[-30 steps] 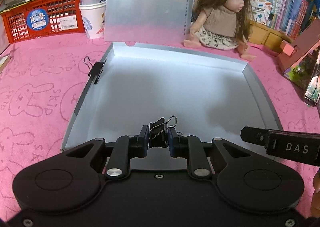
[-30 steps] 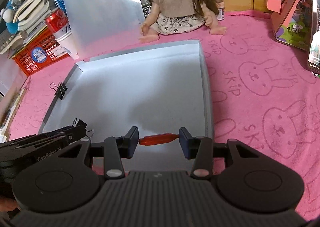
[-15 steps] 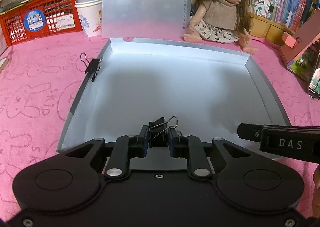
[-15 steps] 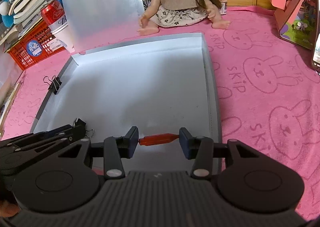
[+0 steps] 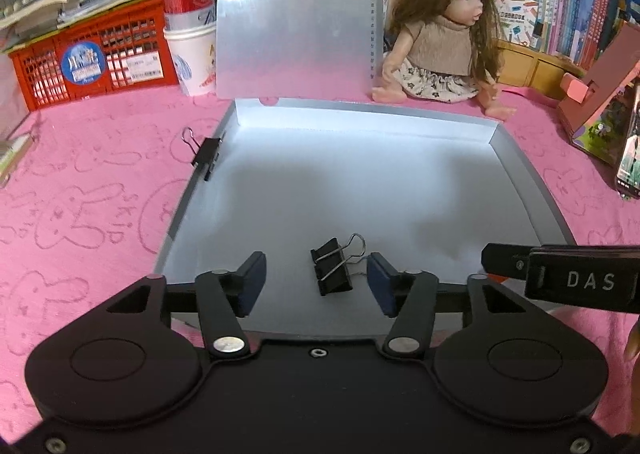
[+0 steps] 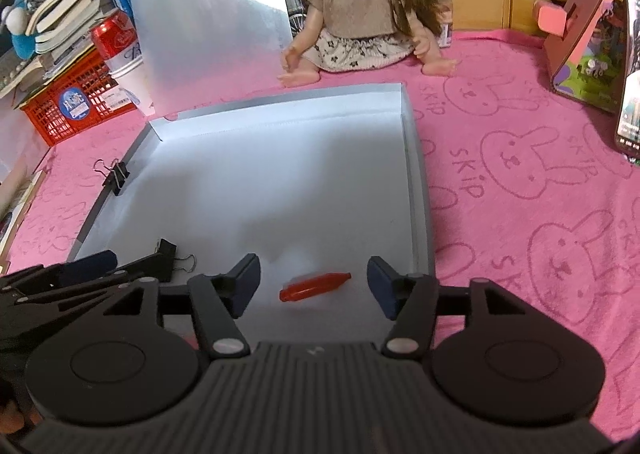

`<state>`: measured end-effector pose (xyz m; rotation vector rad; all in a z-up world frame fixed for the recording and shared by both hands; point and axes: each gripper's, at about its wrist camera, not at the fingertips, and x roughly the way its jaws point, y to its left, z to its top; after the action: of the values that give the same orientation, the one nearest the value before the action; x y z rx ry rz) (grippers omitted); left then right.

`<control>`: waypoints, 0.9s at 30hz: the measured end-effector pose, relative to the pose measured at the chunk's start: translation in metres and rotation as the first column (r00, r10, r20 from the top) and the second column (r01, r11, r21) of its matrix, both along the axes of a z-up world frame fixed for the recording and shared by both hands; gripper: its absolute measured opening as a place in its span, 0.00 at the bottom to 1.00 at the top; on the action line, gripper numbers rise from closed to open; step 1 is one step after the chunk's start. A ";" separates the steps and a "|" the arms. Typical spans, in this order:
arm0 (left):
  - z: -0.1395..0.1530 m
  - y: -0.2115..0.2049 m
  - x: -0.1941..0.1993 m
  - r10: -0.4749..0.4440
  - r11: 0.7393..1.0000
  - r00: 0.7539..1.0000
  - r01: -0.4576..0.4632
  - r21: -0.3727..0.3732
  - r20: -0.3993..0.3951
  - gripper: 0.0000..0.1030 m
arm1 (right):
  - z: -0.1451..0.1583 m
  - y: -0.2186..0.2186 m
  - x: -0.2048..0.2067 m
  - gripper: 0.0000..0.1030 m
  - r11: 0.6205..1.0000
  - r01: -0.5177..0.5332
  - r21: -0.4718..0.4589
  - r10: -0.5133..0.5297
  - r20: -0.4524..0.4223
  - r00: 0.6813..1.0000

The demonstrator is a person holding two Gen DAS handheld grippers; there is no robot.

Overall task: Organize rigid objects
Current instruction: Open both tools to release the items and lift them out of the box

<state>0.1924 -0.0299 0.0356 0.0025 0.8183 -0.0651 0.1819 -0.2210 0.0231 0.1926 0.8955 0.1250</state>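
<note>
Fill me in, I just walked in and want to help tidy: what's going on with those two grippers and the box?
A person is sorting small things into the shallow grey box with two hand-held grippers. The left gripper has just opened over a black binder clip, which lies free between its fingers. The right gripper has likewise just opened over a small red piece. A second binder clip sits at the box's left wall.

Two wrist fisheyes, side by side, look steeply down from close over the near edge of the shallow grey box (image 5: pixel 532 190) (image 6: pixel 416 174), both facing the doll (image 5: pixel 440 38) (image 6: pixel 360 10) behind it.
</note>
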 end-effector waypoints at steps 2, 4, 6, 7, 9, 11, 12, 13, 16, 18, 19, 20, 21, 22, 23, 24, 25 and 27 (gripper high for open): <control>0.003 -0.001 -0.005 -0.005 1.000 1.000 0.005 0.015 0.010 0.57 | 0.003 0.000 -0.004 0.75 1.000 -0.004 -0.006 0.004 0.014 1.000; 0.006 0.000 -0.012 -0.016 1.000 1.000 0.015 0.025 0.024 0.60 | 0.005 -0.001 -0.008 0.77 1.000 -0.009 -0.009 0.010 0.027 1.000; 0.008 0.000 -0.018 -0.023 0.999 0.999 0.022 0.033 0.037 0.64 | 0.008 -0.002 -0.013 0.79 1.000 -0.013 -0.008 0.014 0.040 0.999; 0.010 0.000 -0.022 -0.027 0.999 0.999 0.026 0.038 0.043 0.65 | 0.010 -0.003 -0.016 0.80 1.000 -0.016 -0.007 0.016 0.045 0.999; 0.013 0.001 -0.029 -0.033 0.999 0.998 0.031 0.045 0.054 0.67 | 0.012 -0.004 -0.021 0.81 1.000 -0.020 -0.005 0.020 0.055 0.998; 0.016 0.002 -0.037 -0.041 0.998 0.997 0.038 0.046 0.069 0.68 | 0.013 -0.005 -0.026 0.82 1.000 -0.024 -0.002 0.024 0.064 0.998; 0.018 0.003 -0.040 -0.044 0.998 0.996 0.040 0.045 0.078 0.70 | 0.014 -0.005 -0.029 0.82 1.000 -0.027 0.002 0.027 0.068 0.997; 0.019 0.003 -0.044 -0.047 0.998 0.995 0.043 0.045 0.085 0.71 | 0.015 -0.006 -0.032 0.83 1.000 -0.029 0.006 0.029 0.071 0.997; 0.022 0.005 -0.056 -0.059 0.998 0.993 0.055 0.043 0.100 0.73 | 0.016 -0.007 -0.041 0.83 0.999 -0.038 0.015 0.036 0.083 0.996; 0.024 0.005 -0.062 -0.067 0.997 0.993 0.064 0.039 0.102 0.74 | 0.016 -0.007 -0.048 0.83 0.999 -0.045 0.015 0.044 0.093 0.995; 0.024 0.006 -0.066 -0.071 0.997 0.992 0.067 0.037 0.100 0.74 | 0.017 -0.007 -0.051 0.84 0.999 -0.049 0.014 0.048 0.098 0.994; 0.024 0.006 -0.069 -0.073 0.997 0.992 0.070 0.033 0.100 0.74 | 0.017 -0.007 -0.053 0.84 0.999 -0.052 0.012 0.051 0.103 0.993; 0.024 0.006 -0.072 -0.076 0.997 0.992 0.074 0.028 0.101 0.74 | 0.018 -0.007 -0.057 0.84 0.998 -0.056 0.012 0.054 0.109 0.993; 0.025 0.006 -0.076 -0.079 0.997 0.991 0.077 0.023 0.104 0.74 | 0.019 -0.007 -0.060 0.85 0.998 -0.058 0.014 0.056 0.114 0.992; 0.025 0.007 -0.079 -0.079 0.997 0.991 0.078 0.019 0.107 0.74 | 0.020 -0.008 -0.064 0.85 0.998 -0.062 0.017 0.059 0.123 0.991; 0.025 0.008 -0.083 -0.080 0.997 0.991 0.079 0.014 0.109 0.74 | 0.020 -0.008 -0.067 0.85 0.998 -0.065 0.018 0.062 0.129 0.990; 0.025 0.008 -0.086 -0.081 0.997 0.991 0.080 0.009 0.111 0.74 | 0.021 -0.008 -0.071 0.85 0.998 -0.068 0.019 0.064 0.138 0.988; 0.025 0.009 -0.092 -0.082 0.997 0.991 0.083 -0.002 0.110 0.74 | 0.022 -0.009 -0.077 0.86 0.997 -0.072 0.017 0.069 0.150 0.986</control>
<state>0.1000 -0.0212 0.0605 0.0330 0.7081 -0.1444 0.1051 -0.2298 0.0453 0.1705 0.7517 0.2128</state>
